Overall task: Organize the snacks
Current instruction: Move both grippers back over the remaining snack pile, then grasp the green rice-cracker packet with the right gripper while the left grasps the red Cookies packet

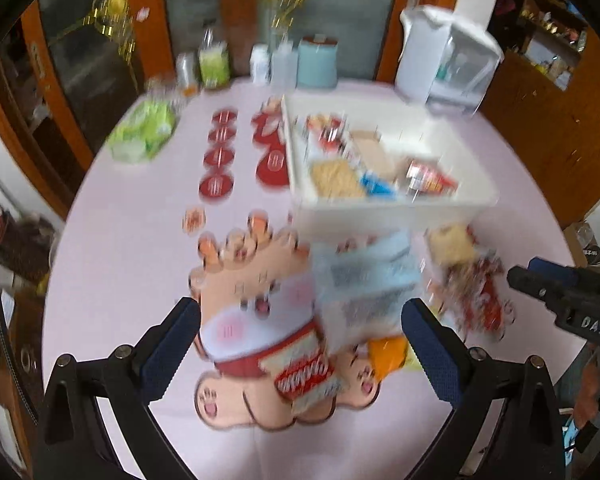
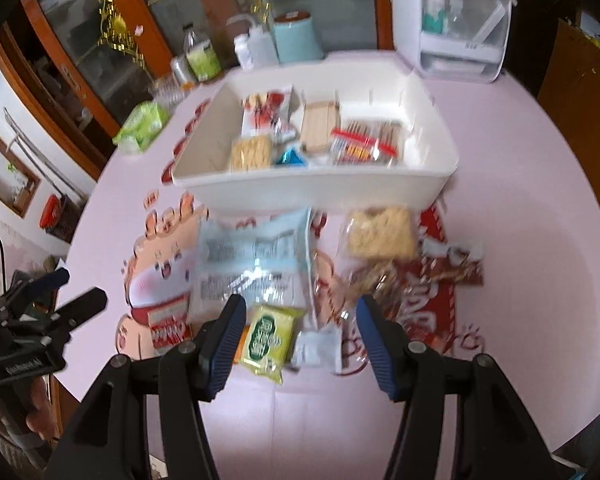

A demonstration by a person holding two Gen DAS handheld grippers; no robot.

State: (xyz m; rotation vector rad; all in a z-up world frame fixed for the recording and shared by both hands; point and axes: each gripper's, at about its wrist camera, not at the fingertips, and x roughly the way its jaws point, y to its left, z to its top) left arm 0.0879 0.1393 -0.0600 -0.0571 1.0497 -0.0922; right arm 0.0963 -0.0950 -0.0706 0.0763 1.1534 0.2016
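A white bin (image 2: 312,190) (image 1: 452,208) on the pink table holds several snack packs. In front of it lie a pale blue clear bag (image 2: 256,260) (image 1: 364,280), a yellow cracker pack (image 2: 382,232) (image 1: 452,244), a green-yellow pack (image 2: 268,338), a small white sachet (image 2: 320,346) and red-brown wrappers (image 2: 452,268). My right gripper (image 2: 300,312) is open and empty, just above the green-yellow pack and sachet. My left gripper (image 1: 300,316) is open and empty, over the cartoon print left of the blue bag. Both views are blurred.
Bottles and a teal canister (image 2: 296,40) stand at the table's back edge, with a white appliance (image 2: 452,20) at back right. A green tissue pack (image 2: 142,128) lies at the left. The table's front edge (image 2: 340,420) is close under my right gripper.
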